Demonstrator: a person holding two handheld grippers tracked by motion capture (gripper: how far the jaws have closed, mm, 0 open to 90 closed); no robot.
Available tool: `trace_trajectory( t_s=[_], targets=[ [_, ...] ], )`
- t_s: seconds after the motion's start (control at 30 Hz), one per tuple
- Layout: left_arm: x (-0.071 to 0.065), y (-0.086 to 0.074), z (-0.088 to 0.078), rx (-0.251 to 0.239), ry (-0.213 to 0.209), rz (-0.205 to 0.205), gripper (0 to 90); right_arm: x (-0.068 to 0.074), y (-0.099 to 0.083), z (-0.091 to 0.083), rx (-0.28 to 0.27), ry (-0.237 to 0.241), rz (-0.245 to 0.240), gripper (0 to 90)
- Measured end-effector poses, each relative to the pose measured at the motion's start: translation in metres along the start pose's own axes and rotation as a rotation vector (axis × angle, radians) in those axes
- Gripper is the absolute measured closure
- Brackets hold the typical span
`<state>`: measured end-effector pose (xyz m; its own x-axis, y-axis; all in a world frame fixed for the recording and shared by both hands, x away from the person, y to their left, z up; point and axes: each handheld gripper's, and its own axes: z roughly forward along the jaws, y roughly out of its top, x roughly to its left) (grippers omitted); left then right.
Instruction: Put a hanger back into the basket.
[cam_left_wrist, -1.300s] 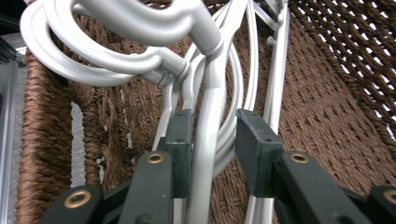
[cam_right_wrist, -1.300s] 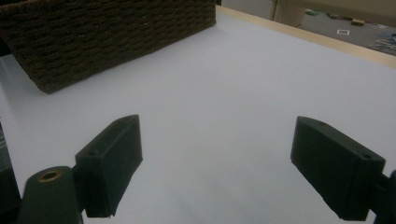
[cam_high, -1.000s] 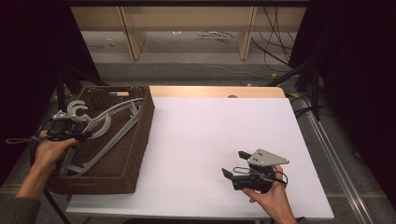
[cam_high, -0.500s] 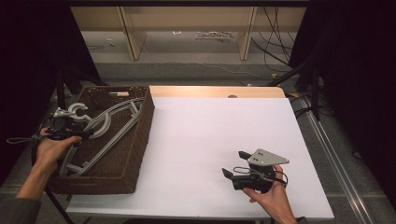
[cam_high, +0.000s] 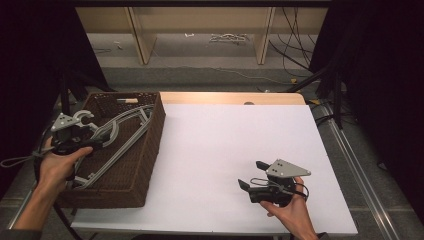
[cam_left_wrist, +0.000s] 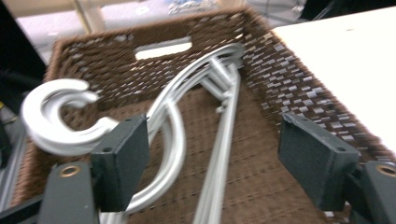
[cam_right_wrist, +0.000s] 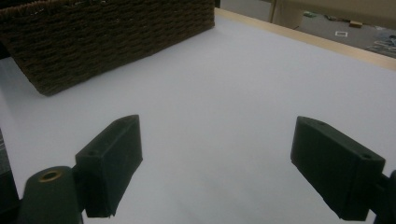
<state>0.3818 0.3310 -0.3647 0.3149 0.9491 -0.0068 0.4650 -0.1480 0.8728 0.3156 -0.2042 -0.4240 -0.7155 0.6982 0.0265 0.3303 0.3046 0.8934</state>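
Several grey plastic hangers (cam_high: 120, 135) lie stacked in a dark woven basket (cam_high: 155, 135) at the table's left end. One hanger's hook (cam_high: 82, 117) curls over the basket's left rim. My left gripper (cam_high: 90, 137) hovers at that rim, pointing into the basket. In the left gripper view its jaws have just been opening; the left gripper (cam_left_wrist: 215, 140) now stands open above the hangers (cam_left_wrist: 187, 84), with the hook (cam_left_wrist: 51, 116) outside its left pad and nothing pressed. My right gripper (cam_high: 251, 174) rests open over the bare white sheet near the front right, and the right gripper (cam_right_wrist: 217, 144) has nothing between its pads.
A white sheet (cam_high: 235, 135) covers the table, with a wooden strip (cam_high: 225, 97) along its far edge. The basket (cam_right_wrist: 107, 37) stands far ahead of the right gripper. Shelf legs and cables lie on the floor behind the table.
My left gripper's jaws have spread wide and it has lifted a little off the hangers, which stay in the basket. The right hand has not moved.
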Motion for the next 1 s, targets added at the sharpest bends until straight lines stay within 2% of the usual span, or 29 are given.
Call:
trace_trajectory(
  t_s=[0.13,0.23,0.27,0.47,0.5,0.57,0.6,0.63,0.7,0.93,1.0],
  targets=[
    [-0.008,-0.001,-0.007,-0.056,-0.019,-0.017,24.7,0.001,0.001,-0.001,0.005,-0.002,0.0,17.6],
    [-0.013,-0.002,-0.011,-0.074,-0.037,-0.022,24.6,0.001,0.001,-0.001,0.007,-0.001,0.002,17.6],
    [-0.017,-0.002,-0.013,-0.092,-0.054,-0.028,24.6,0.002,0.001,-0.001,0.007,0.003,0.007,17.6],
    [-0.026,-0.004,-0.02,-0.109,-0.061,-0.018,24.5,0.002,0.001,0.0,0.011,0.007,0.007,17.6],
    [-0.028,-0.005,-0.022,-0.112,-0.055,0.0,24.6,0.002,0.0,0.0,0.012,0.008,0.007,17.5],
    [-0.028,-0.005,-0.023,-0.111,-0.05,0.002,24.5,0.002,0.0,0.0,0.012,0.008,0.007,17.6],
    [-0.029,-0.006,-0.025,-0.119,-0.055,-0.01,24.5,0.002,0.001,-0.001,0.012,0.007,0.009,17.5],
    [-0.03,-0.007,-0.026,-0.124,-0.066,-0.032,24.6,0.002,0.001,-0.001,0.013,0.007,0.007,17.5],
    [-0.033,-0.009,-0.028,-0.135,-0.088,-0.052,24.7,0.002,0.001,-0.001,0.013,0.007,0.007,17.6],
    [-0.06,-0.015,-0.028,-0.146,-0.152,-0.02,25.1,0.002,0.001,0.0,0.009,0.008,0.01,17.5],
    [-0.068,-0.016,-0.028,-0.154,-0.181,-0.018,25.1,0.003,0.001,0.0,0.009,0.009,0.009,17.6]
  ],
)
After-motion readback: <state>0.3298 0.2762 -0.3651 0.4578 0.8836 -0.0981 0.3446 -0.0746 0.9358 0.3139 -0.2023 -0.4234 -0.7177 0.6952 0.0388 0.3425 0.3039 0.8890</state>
